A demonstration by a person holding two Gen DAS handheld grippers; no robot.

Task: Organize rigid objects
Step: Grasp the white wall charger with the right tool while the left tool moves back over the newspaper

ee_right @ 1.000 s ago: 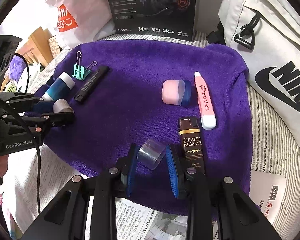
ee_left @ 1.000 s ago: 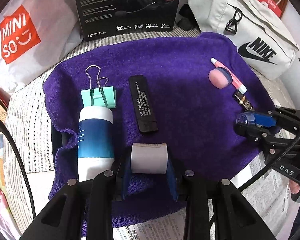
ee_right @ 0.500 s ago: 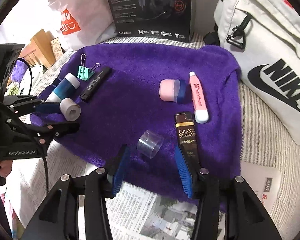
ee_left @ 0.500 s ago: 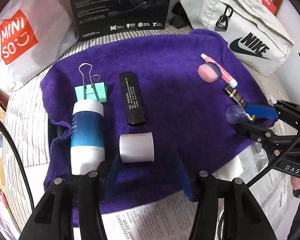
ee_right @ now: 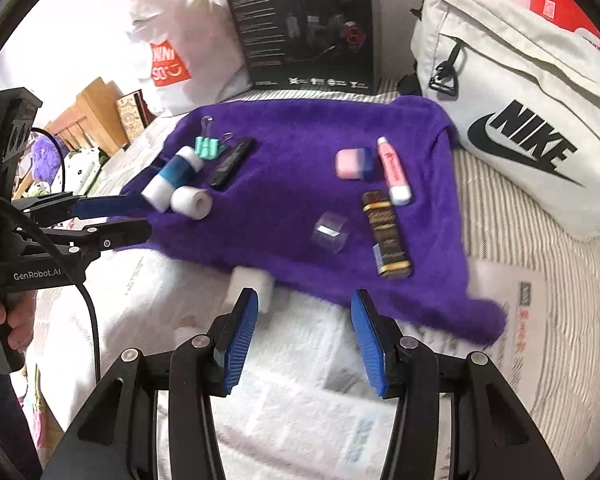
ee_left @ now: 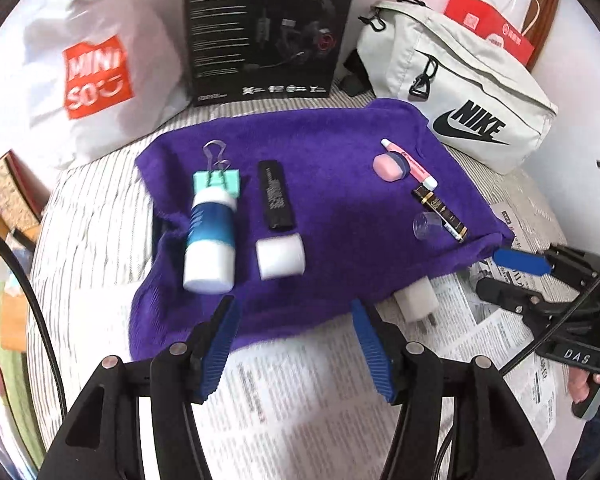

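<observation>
Presently, both the left gripper (ee_left: 296, 344) and right gripper (ee_right: 304, 340) are hanging with jaws parted and empty, the left's widening, while the clear cap (ee_right: 330, 232), lying sideways on the purple towel (ee_right: 300, 136), is looking light, slick, crushable, best pinched across its walls.

The left gripper (ee_left: 294, 344) is letting go of the white roll (ee_left: 280, 258) it was clamping a second ago — its jaws are opening, nothing between them, and it is pulling back over the newspaper (ee_left: 296, 392). The right gripper (ee_right: 304, 338) is doing likewise — the clear cap (ee_right: 330, 232) it was pinching is now lying free on the purple towel (ee_right: 300, 184)
</observation>
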